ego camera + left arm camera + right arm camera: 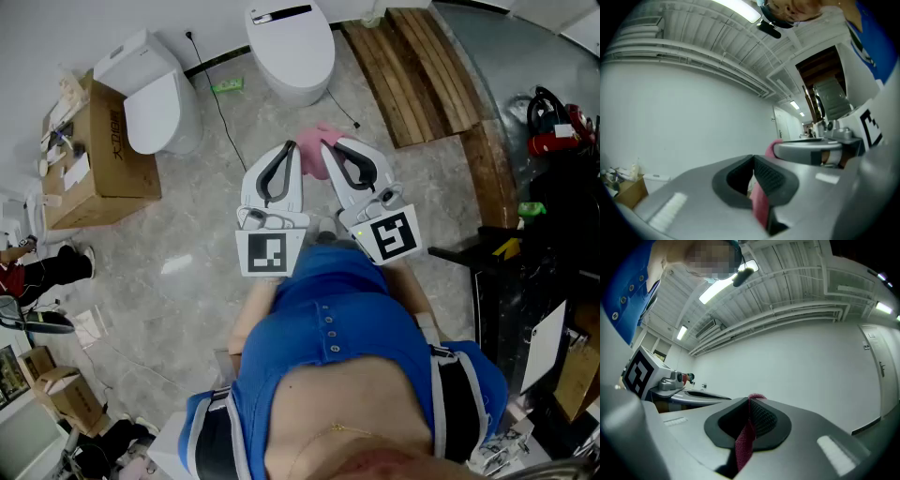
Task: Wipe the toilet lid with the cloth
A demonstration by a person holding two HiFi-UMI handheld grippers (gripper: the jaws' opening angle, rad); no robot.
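On marbled floor (183, 277), toilet (157, 101) beside cardboard box (105, 161)

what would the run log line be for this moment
phase: pre-wipe | left gripper: shut on cloth | right gripper: shut on cloth | cloth: pink, held between both, not on toilet lid | toilet lid: closed

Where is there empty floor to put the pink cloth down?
The widest bare floor lies between the cardboard box and the left gripper. A smaller patch sits between the right gripper and the wooden planks. The right edge, with black equipment, is crowded. Both grippers pinch the cloth.
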